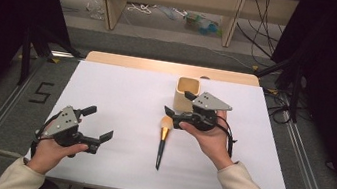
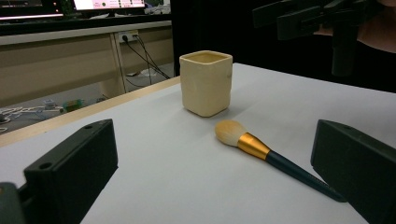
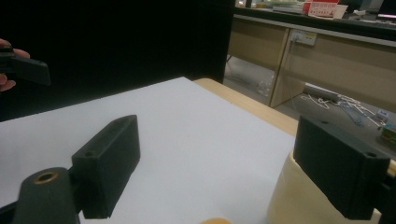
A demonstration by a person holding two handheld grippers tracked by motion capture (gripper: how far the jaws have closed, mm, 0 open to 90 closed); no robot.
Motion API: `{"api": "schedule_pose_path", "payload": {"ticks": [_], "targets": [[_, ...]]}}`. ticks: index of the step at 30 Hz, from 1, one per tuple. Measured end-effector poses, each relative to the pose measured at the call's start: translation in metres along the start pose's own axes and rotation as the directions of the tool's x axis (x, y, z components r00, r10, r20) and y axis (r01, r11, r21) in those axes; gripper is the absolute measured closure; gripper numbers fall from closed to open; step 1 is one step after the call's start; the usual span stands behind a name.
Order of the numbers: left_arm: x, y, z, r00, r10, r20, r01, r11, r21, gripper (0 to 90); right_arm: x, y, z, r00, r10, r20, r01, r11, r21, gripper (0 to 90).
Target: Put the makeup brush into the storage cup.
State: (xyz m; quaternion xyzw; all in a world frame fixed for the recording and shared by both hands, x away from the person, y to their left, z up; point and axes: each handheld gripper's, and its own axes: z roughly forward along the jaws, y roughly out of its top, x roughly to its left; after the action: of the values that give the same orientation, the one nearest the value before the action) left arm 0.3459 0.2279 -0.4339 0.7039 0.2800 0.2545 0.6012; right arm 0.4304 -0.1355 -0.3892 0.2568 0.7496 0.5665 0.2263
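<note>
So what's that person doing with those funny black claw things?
A person sits at a white table holding a two-jaw gripper in each hand. Both are open and empty. The right gripper hovers by the bristle end of a makeup brush, which lies flat on the table, just in front of a cream square cup. The left gripper waits off to the side, away from both. Nothing has been picked up.

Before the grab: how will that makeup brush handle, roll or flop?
The makeup brush lies flat on the table; its round, slim handle looks stiff but apt to roll if nudged sideways. The fluffy head would likely squash, so gripping the gold ferrule or handle seems safer. Probably light.
</note>
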Motion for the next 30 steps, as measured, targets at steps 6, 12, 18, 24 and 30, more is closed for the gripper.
{"api": "schedule_pose_path", "payload": {"ticks": [6, 12, 18, 24, 30], "targets": [[0.0, 0.0, 0.0, 1.0, 0.009, 0.001, -0.009, 1.0, 0.0, 0.3, 0.0, 0.001, 0.005, 1.0, 0.005, -0.003, -0.005, 1.0, 0.002, 15.9], [0.0, 0.0, 0.0, 1.0, 0.008, 0.001, -0.008, 1.0, 0.0, 0.4, 0.001, 0.002, 0.01, 1.0, 0.004, 0.0, -0.004, 1.0, 0.009, 15.8], [0.0, 0.0, 0.0, 1.0, 0.009, 0.001, -0.009, 1.0, 0.0, 0.4, 0.0, 0.002, 0.014, 1.0, -0.006, 0.003, 0.006, 1.0, 0.003, 15.8], [0.0, 0.0, 0.0, 0.9999, 0.01, 0.001, -0.01, 0.9999, 0.002, 0.5, 0.0, 0.003, 0.018, 1.0, -0.006, 0.004, 0.006, 1.0, 0.003, 15.9], [0.0, 0.0, 0.0, 1.0, 0.009, 0.002, -0.009, 1.0, 0.003, 0.5, 0.0, 0.004, 0.022, 1.0, -0.001, 0.007, 0.001, 1.0, 0.009, 15.9]]}}
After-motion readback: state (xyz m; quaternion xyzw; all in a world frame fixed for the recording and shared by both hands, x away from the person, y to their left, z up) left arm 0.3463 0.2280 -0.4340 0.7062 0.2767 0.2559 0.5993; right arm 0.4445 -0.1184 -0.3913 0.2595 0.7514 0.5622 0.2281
